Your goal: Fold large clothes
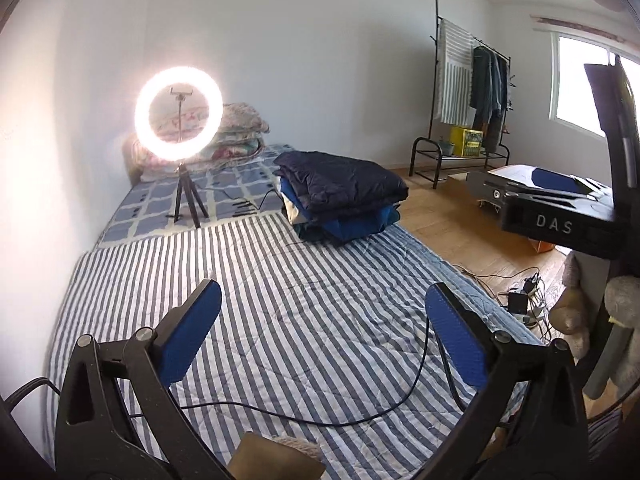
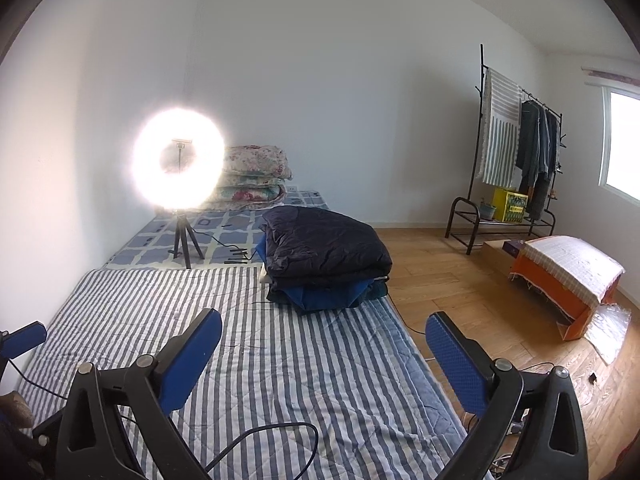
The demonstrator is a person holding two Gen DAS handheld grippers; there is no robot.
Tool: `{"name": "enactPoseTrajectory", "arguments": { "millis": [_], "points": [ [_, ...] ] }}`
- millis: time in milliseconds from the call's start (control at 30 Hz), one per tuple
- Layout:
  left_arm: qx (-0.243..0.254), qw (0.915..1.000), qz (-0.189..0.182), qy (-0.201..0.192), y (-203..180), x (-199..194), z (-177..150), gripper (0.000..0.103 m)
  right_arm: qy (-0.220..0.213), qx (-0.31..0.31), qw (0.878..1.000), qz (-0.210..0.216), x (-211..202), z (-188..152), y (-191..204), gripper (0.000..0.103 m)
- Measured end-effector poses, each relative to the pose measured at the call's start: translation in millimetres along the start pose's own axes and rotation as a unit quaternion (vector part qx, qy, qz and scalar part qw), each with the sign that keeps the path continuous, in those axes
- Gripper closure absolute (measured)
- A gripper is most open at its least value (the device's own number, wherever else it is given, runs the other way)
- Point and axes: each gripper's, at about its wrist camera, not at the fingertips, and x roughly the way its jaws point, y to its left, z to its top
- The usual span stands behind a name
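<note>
Folded clothes stack, both tools spread

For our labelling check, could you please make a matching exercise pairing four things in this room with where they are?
Things:
1. ring light
2. dark folded jacket
3. striped cloth
4. yellow crate

Places:
A. on the rack's bottom shelf
B. hanging over the clothes rack
C. top of the clothes pile
D. on a tripod on the checked sheet

Pairs: 1-D, 2-C, 3-B, 4-A

ring light glare-blown, phone holder obscured
</note>
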Motion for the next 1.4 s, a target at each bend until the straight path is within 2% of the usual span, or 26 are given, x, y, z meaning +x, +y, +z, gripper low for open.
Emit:
{"name": "enactPoseTrajectory", "arguments": {
  "millis": [567,1400],
  "points": [
    [0.023,0.9997,0.007,0.004,-7,1,-8,0.0,0.006,-0.014,1.0,-0.007,5,-6,7,0.0],
    [0.025,0.9996,0.011,-0.01,-9,-5,-5,0.0,0.009,-0.013,1.0,-0.003,7,-9,6,0.0]
  ]
}}
